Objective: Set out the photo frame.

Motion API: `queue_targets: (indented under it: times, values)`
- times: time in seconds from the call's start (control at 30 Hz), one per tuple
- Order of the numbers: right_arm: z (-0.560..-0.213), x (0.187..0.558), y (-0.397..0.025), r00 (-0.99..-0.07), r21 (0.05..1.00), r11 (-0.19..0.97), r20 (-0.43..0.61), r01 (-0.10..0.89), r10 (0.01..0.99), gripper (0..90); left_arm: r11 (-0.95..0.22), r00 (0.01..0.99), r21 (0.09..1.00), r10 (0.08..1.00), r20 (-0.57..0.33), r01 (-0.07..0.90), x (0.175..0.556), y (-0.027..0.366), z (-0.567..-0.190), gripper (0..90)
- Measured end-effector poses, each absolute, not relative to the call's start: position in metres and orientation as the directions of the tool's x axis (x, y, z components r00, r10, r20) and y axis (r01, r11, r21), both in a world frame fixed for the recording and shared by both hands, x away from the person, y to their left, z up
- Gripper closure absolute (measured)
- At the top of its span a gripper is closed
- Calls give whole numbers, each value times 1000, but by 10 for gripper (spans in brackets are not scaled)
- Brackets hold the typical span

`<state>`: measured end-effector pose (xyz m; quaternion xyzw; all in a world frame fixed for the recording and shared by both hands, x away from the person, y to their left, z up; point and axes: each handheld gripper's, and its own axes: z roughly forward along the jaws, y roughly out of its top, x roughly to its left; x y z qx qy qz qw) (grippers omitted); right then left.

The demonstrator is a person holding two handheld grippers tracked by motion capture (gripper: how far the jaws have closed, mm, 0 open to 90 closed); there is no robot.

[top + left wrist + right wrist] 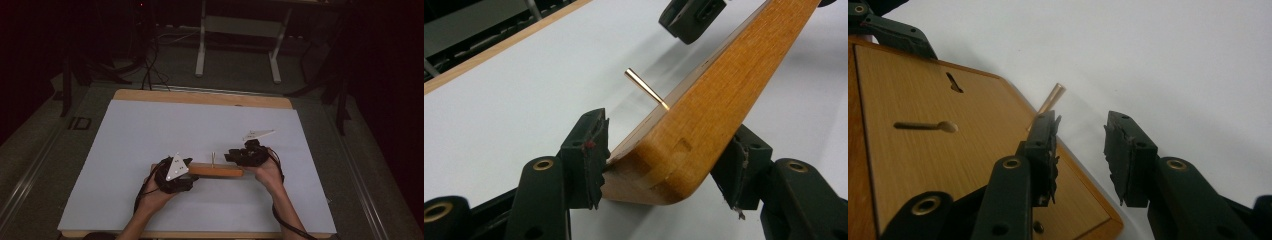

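The left gripper [659, 165] pinches the board [704, 110] by one end; its long axis runs toward the right gripper [1080, 150], whose spread jaws straddle the peg [1050, 100].

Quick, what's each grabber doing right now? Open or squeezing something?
Left gripper: shut on the wooden board, clamping its near end.
Right gripper: open, jaws apart and holding nothing, beside the board's edge.
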<state>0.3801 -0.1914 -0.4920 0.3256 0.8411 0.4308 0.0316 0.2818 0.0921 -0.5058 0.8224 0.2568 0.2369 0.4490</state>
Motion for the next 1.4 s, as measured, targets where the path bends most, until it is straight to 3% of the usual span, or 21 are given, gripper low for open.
queue_targets:
  times: [0.57, 0.87, 1.23, 1.4]
  values:
    - [-485, 354, -213, -767, 788, 422, 98, 450, 635, 655, -450, 753, 865, 642, 142, 220, 288, 93, -504, 439]
    - [-485, 341, -228, -752, 809, 396, 84, 435, 654, 655, -443, 751, 869, 646, 137, 223, 291, 93, -504, 443]
    - [-488, 324, -241, -768, 810, 426, 45, 402, 639, 652, -428, 749, 874, 651, 122, 229, 293, 94, -504, 446]
    - [-492, 318, -242, -791, 798, 475, 3, 370, 612, 609, -425, 749, 874, 652, 116, 235, 294, 95, -504, 448]
